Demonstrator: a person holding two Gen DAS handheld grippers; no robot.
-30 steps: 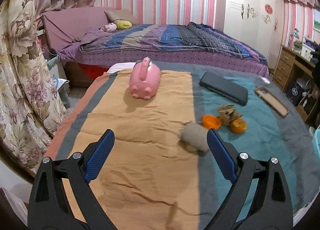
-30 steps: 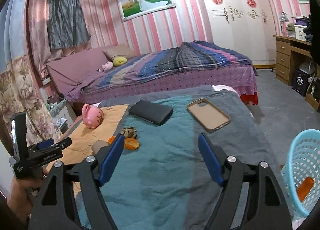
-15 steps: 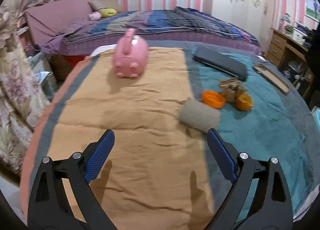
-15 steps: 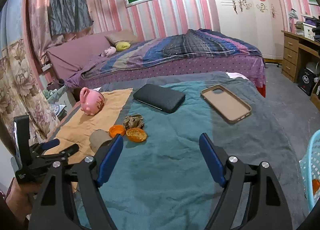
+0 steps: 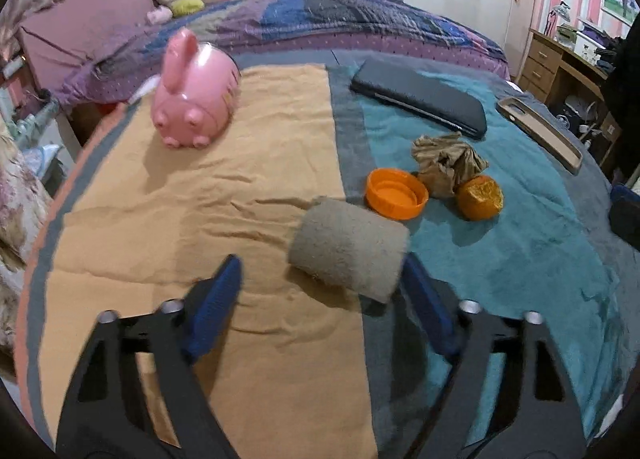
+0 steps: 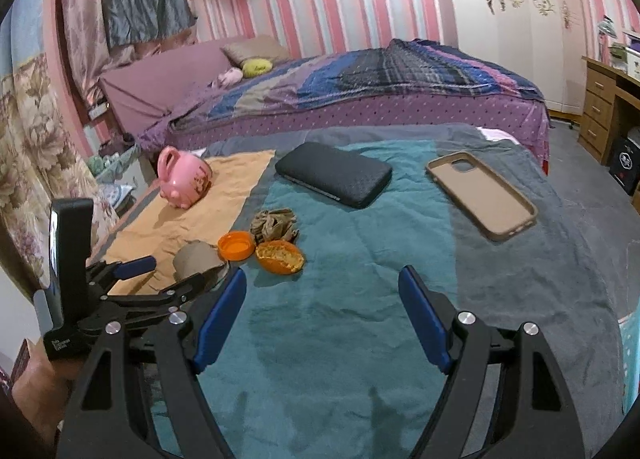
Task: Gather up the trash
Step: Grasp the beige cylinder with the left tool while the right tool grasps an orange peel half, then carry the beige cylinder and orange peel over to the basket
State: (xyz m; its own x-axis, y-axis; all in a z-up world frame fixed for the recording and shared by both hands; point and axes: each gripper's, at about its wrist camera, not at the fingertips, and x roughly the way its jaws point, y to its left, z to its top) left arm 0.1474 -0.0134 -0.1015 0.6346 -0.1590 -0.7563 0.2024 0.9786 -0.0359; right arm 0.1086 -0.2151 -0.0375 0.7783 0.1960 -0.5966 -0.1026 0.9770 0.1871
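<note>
1. Far left, the pink piggy bank [image 5: 195, 93] sits on the orange cloth [image 5: 168, 219] where it was a second ago; I count it a keepsake, not trash, and leave it alone.

2. My left gripper [image 5: 320, 271] has dropped forward and down toward the grey cardboard roll [image 5: 348, 245], which now lies at the seam of the orange and teal cloth, between the blue pads. The jaws were wide a second ago and are closing now; the right pad looks right at the roll's end, the left pad is apart from it, so I don't have a grip yet.

3. Just beyond the roll, untouched: the orange cap [image 5: 396, 193], the crumpled brown paper [image 5: 446, 161] and the orange peel [image 5: 479, 197], bunched together on the teal cloth [image 5: 520, 259].

4. My right gripper [image 6: 322, 315] has come lower over the teal cloth, its jaws apart and empty; the peel [image 6: 280, 256] lies nearest ahead of it.

5. I judge collection is only starting: roll first, three pieces left.
</note>
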